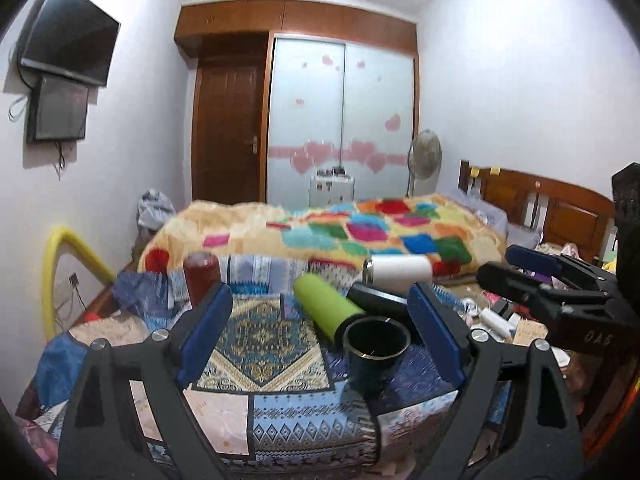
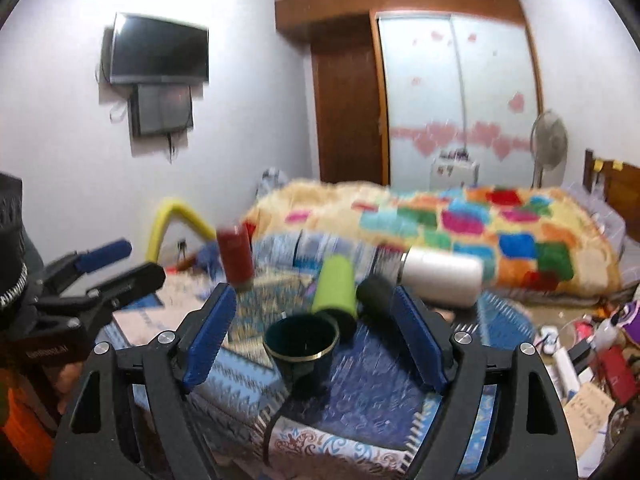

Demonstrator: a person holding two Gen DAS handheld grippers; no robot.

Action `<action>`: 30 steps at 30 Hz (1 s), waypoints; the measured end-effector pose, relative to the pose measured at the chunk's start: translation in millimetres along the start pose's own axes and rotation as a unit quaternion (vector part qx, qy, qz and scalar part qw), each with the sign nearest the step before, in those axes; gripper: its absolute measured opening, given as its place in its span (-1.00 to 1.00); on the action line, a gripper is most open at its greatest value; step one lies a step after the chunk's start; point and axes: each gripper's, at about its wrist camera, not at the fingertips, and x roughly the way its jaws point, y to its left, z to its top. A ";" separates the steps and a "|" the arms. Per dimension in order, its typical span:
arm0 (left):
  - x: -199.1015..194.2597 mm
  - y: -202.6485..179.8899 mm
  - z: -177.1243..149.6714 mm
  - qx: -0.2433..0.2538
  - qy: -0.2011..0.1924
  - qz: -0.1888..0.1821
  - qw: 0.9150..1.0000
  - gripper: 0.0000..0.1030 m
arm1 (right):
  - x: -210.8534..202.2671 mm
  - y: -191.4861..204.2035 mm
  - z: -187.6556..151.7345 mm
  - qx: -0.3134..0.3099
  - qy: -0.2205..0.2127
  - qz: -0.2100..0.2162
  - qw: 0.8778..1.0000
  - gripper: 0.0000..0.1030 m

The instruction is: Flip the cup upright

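- Two grippers, left gripper [image 1: 320,336] and right gripper [image 2: 314,334], both spread wide, holding nothing.
- Dark cup [image 1: 376,354] upright, mouth up, on patterned cloth [image 1: 260,344], between the fingers, untouched.
- Green tumbler [image 1: 326,306] lying just behind it.

Your left gripper [image 1: 320,328] stood with jaws wide apart, nothing between the pads [image 1: 206,332]. The dark cup [image 1: 376,350] stood upright, mouth up, on the patterned cloth [image 1: 260,344], near the right pad. Behind it lay a green bottle [image 1: 326,306], a black bottle [image 1: 376,300] and a white bottle [image 1: 400,269]; a red bottle [image 1: 201,276] stood upright. Your right gripper [image 1: 508,268] showed at the right edge.
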 end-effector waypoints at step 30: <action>-75.4 -28.9 9.5 0.009 -0.074 0.052 0.996 1.00 | -65.5 15.7 0.1 0.009 -0.079 -0.047 0.996 1.00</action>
